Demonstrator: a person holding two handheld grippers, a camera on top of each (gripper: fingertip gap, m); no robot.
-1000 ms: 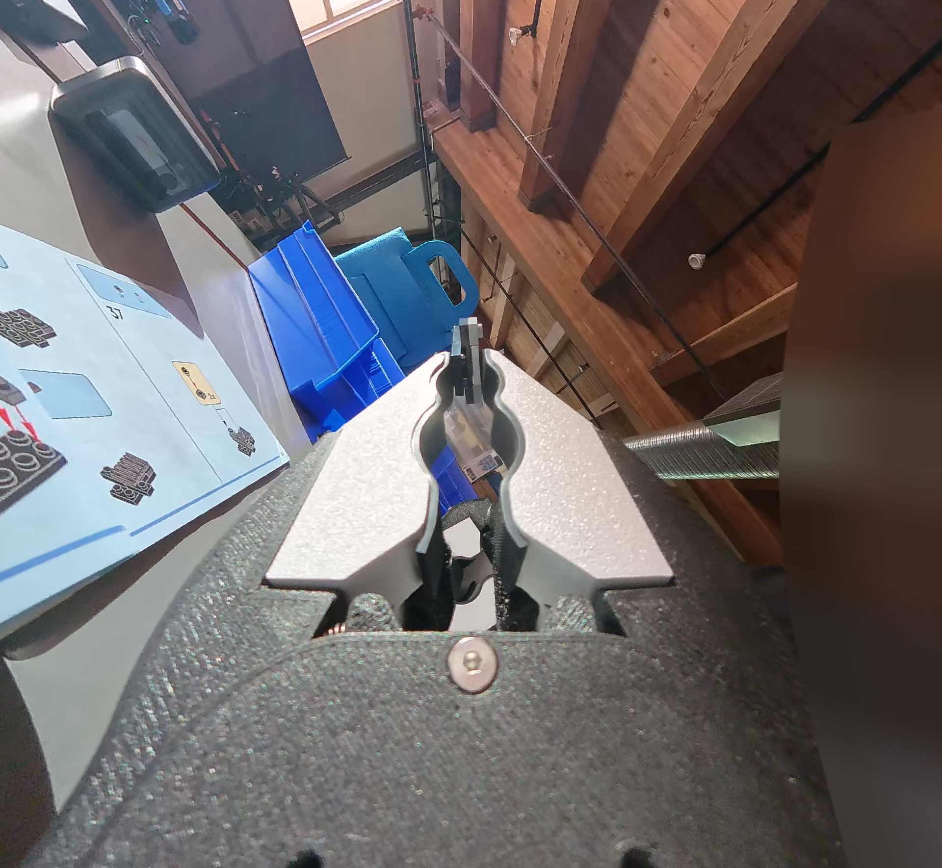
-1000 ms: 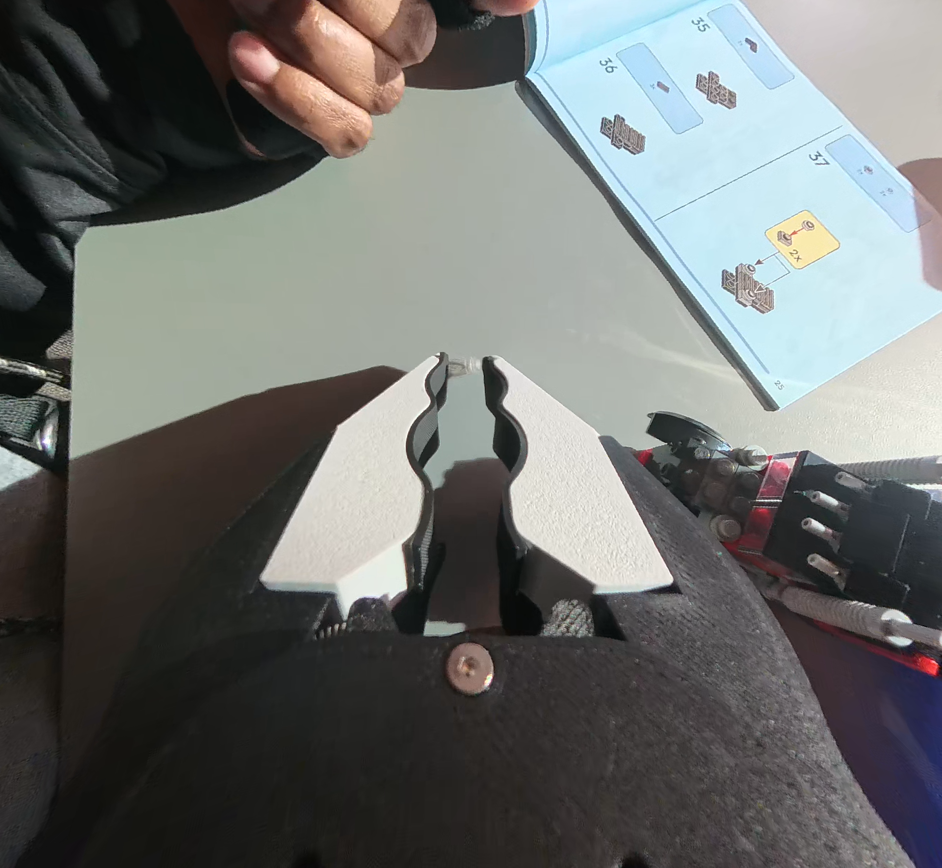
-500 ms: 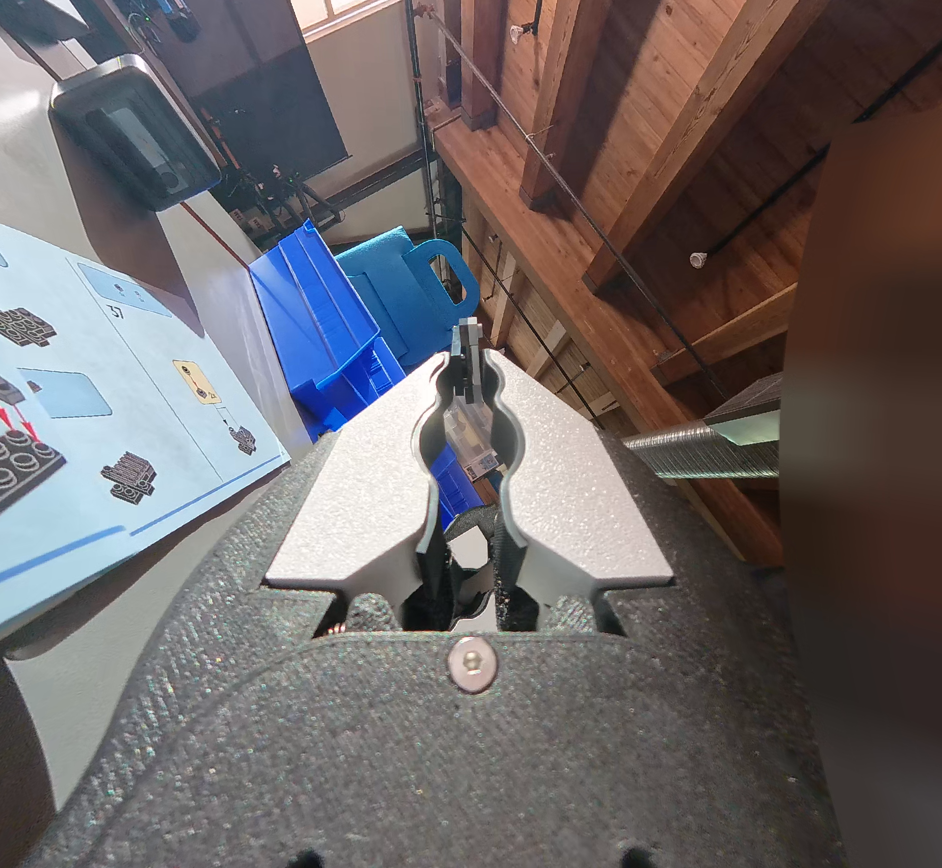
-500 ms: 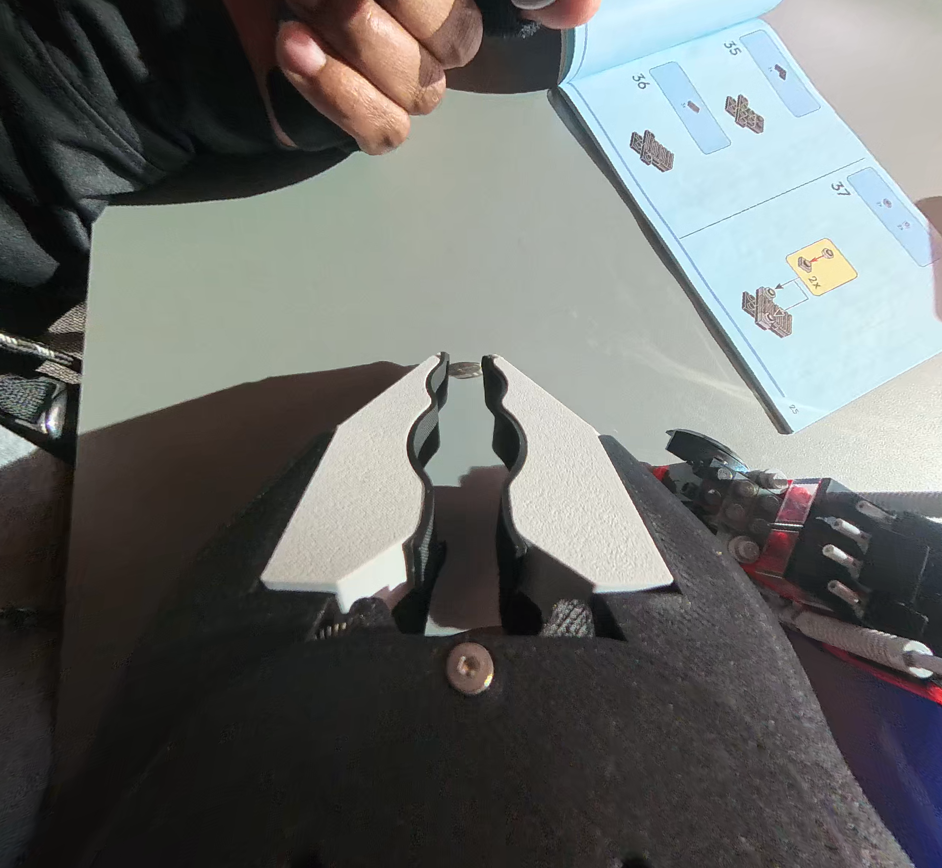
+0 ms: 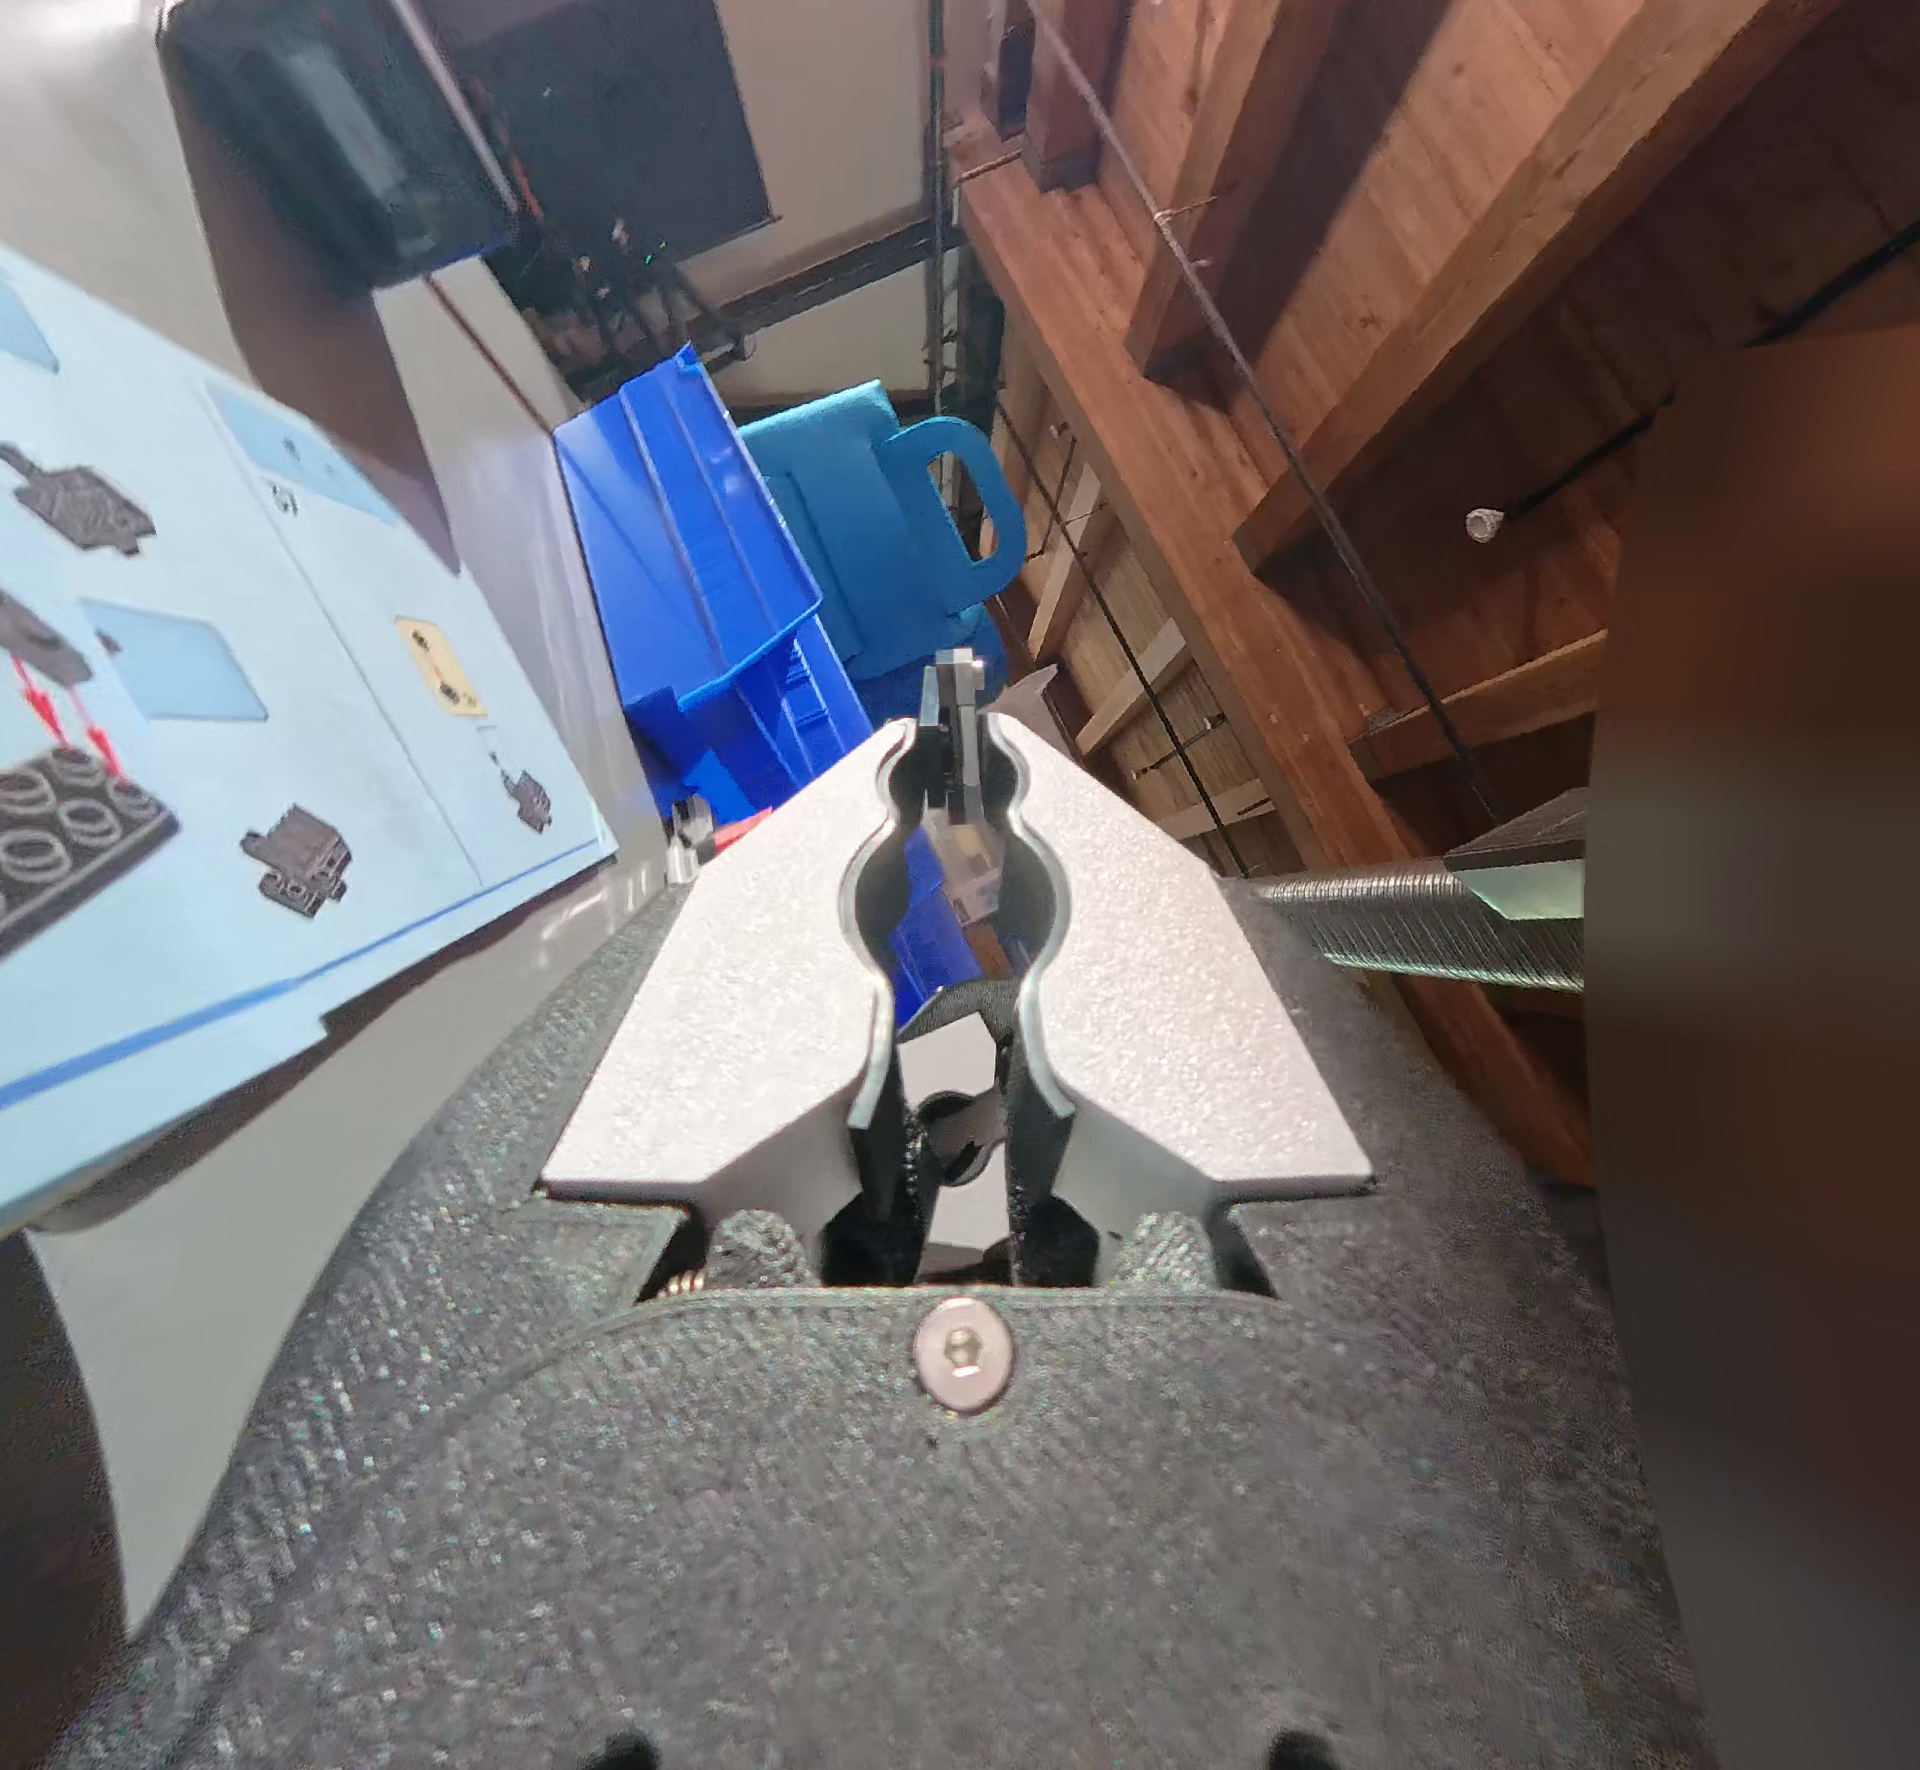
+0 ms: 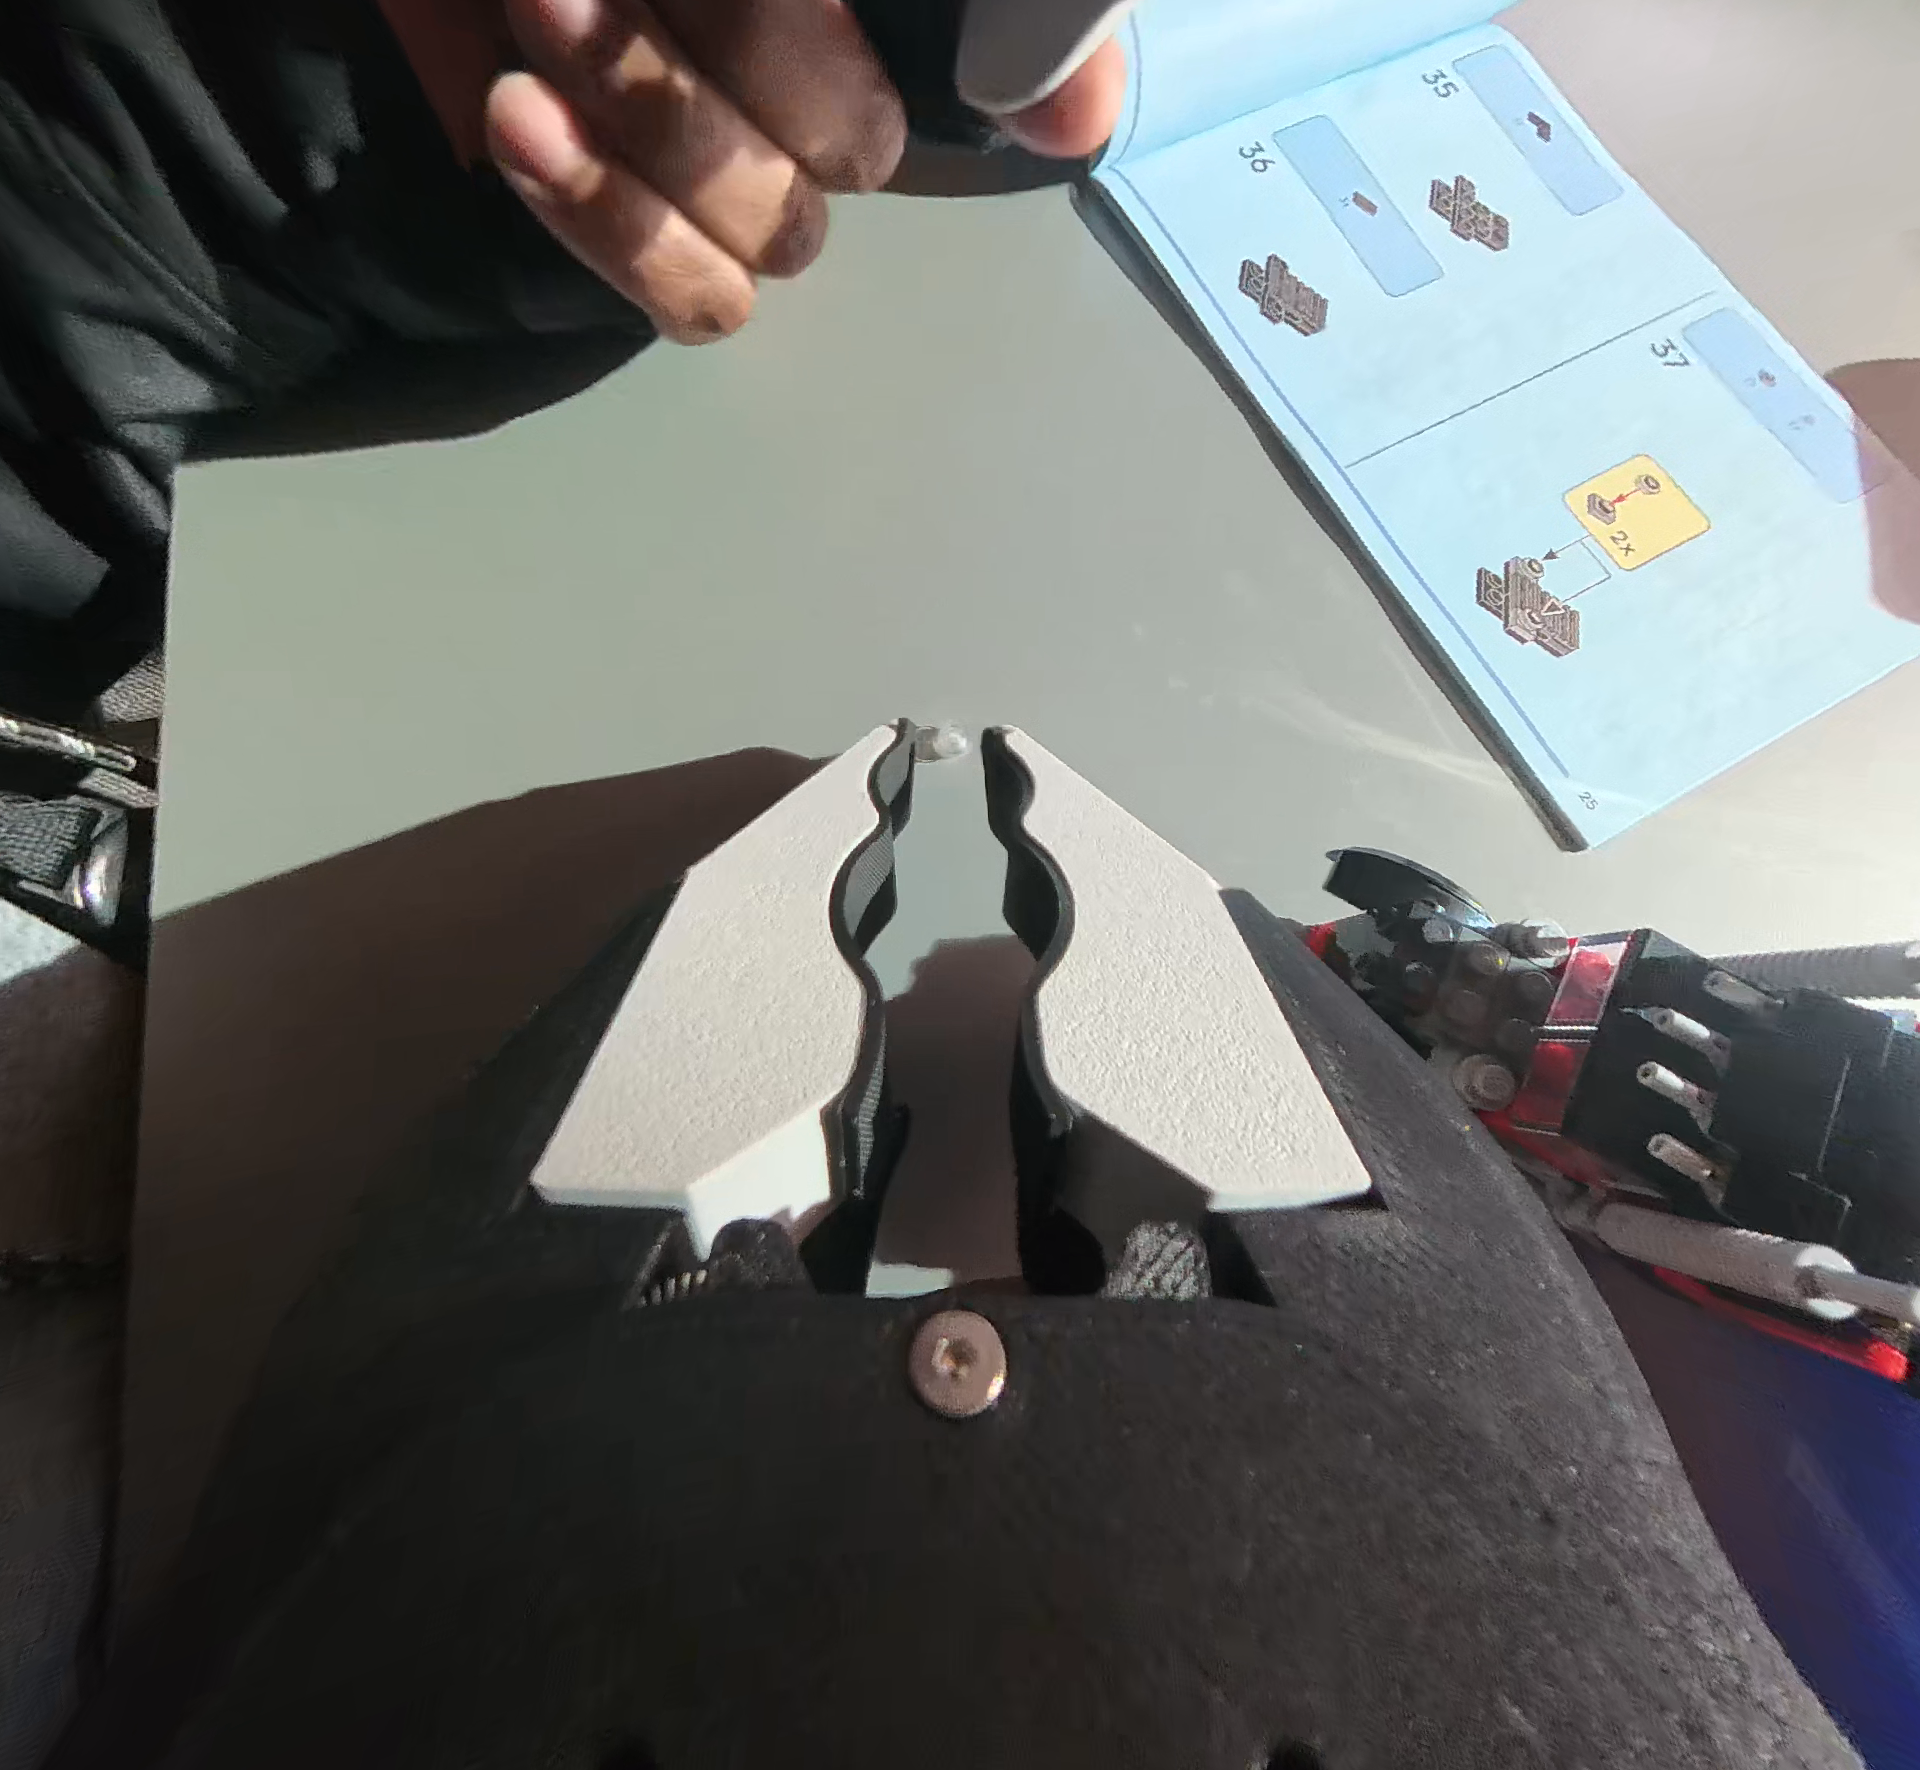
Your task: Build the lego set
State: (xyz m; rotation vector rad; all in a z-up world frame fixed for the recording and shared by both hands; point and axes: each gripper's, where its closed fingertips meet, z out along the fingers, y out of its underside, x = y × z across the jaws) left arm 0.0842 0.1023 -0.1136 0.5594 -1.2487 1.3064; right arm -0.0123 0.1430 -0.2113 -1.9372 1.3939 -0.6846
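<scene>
A small dark lego assembly was gripped between the tips of the left gripper, which was clenched on it and tilted upward toward the wooden ceiling, the piece's long axis running along the fingers and standing proud of the tips. In the right wrist view a tiny pale round stud sat at the tips of the right gripper — touching the left-hand fingertip, while a slim gap showed on the other side, so whether it was truly pinched cannot be told. The left gripper was seen above and ahead of the right one, held in a hand, with the open instruction booklet lying on the desk to the right. The stud probably had to be carried up and forward to the held assembly. A partly built red-and-black model lay at the lower right.
</scene>
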